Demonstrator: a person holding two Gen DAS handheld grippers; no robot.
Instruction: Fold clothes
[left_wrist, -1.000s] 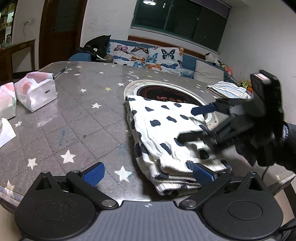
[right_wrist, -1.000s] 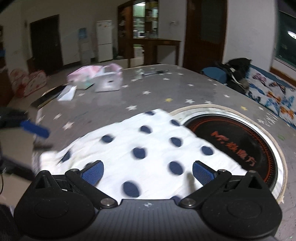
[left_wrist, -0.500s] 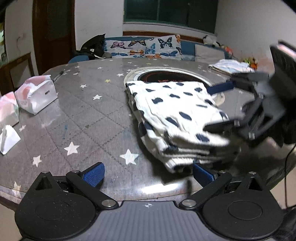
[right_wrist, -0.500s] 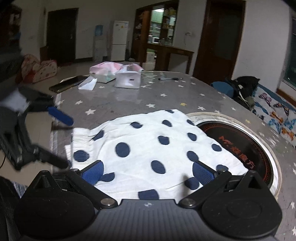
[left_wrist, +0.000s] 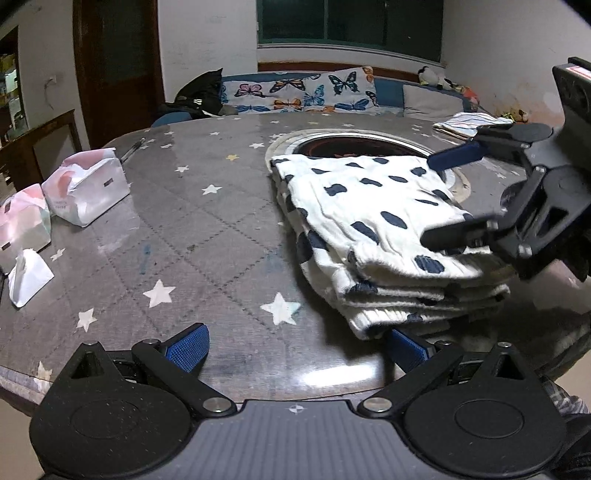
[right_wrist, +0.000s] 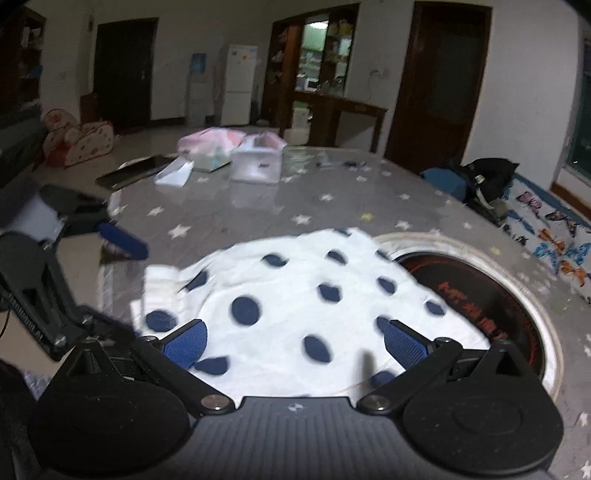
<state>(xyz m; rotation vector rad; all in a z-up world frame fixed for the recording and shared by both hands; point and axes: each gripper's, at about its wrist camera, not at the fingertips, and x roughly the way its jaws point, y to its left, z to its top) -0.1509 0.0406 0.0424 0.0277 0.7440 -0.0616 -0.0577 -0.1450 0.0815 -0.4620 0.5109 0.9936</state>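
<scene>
a folded spotted garment (left_wrist: 373, 236) lies in a stack near the edge of the star-patterned table (left_wrist: 207, 236), partly over its round inset; the left gripper (left_wrist: 295, 341) and right gripper (right_wrist: 293, 338) both hover with fingers apart, holding nothing; best squared by light, even presses on the stack's edges.

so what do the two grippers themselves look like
Both are black plastic: two round hubs on a grey ribbed body, angled linkage arms with silver pivot screws, and ridged blue pads at the tips. The left gripper matches the right gripper. Seen from the left view, the right one carries a boxy black block on top.
</scene>
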